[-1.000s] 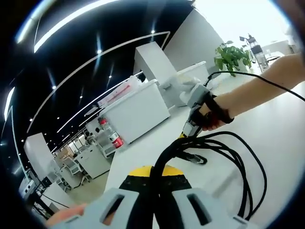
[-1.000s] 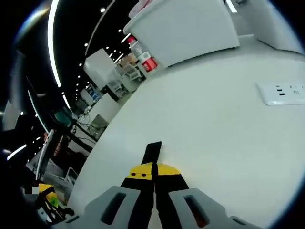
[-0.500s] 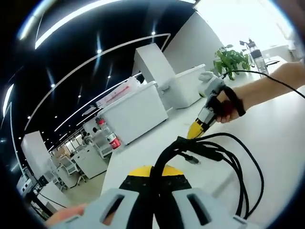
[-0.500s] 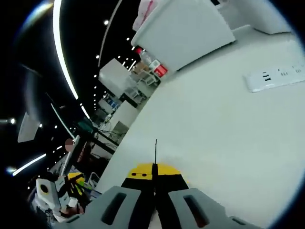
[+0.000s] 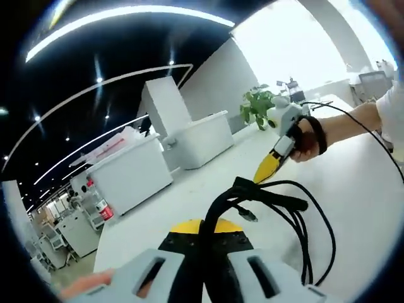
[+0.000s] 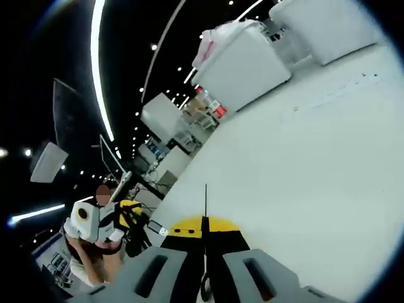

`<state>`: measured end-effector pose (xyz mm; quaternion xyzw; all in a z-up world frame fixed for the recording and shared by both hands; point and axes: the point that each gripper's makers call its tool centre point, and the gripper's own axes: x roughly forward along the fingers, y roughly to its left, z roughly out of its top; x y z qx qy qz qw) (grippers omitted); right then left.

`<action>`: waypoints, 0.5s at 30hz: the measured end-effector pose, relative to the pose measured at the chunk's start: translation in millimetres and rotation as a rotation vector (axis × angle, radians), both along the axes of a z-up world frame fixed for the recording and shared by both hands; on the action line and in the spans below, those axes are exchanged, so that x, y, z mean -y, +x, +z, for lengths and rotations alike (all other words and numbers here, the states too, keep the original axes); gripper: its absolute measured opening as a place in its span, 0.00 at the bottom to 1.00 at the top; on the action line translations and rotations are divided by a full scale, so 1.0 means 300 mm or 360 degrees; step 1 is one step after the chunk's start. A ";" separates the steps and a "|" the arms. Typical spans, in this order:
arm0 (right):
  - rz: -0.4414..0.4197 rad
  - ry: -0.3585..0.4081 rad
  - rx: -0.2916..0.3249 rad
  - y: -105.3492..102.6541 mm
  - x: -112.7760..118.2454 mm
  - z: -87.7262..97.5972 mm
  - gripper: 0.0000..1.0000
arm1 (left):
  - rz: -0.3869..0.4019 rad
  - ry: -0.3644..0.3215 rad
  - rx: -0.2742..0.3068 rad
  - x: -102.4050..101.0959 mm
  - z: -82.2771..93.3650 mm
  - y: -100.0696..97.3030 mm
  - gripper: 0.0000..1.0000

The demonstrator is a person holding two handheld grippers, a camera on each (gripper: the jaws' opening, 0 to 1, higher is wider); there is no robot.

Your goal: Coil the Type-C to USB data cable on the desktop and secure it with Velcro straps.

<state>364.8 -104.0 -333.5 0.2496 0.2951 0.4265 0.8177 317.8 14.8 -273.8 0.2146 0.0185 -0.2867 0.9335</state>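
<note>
My left gripper (image 5: 203, 243) is shut on the black data cable (image 5: 309, 233). The cable rises out of the jaws, bunches at the top and hangs in several loops over the white table (image 5: 360, 189). A wider black band (image 5: 278, 200) crosses the bundle, with a plug (image 5: 249, 216) dangling under it. The right gripper (image 5: 260, 175), held by a hand, points its yellow tips at the top of the bundle. In the right gripper view my right gripper (image 6: 204, 237) is shut on a thin black Velcro strap (image 6: 205, 199) seen edge-on. The left gripper (image 6: 126, 211) shows at the lower left of that view.
Two white bins (image 5: 129, 173) (image 5: 205, 136) stand along the table's far side, a red-labelled bottle (image 5: 101, 211) beside them. A potted plant (image 5: 255, 107) stands at the back. A power strip (image 6: 328, 95) lies on the table. A person stands behind the left gripper.
The right gripper has risen and drawn back from the bundle. The strap in its jaws has turned from flat to edge-on. Both views have swung, and the left gripper has come into the right gripper view.
</note>
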 end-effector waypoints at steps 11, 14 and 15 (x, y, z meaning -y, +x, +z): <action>-0.0296 -0.0154 0.0279 -0.172 0.219 -0.038 0.00 | -0.0330 -0.0050 -0.0237 0.372 -0.076 -0.160 0.05; -0.0274 -0.0139 0.0221 -0.190 0.224 -0.063 0.00 | -0.0370 -0.0067 -0.0294 0.433 -0.108 -0.149 0.05; -0.0267 -0.0142 0.0220 -0.191 0.224 -0.066 0.00 | -0.0374 -0.0058 -0.0307 0.448 -0.121 -0.141 0.05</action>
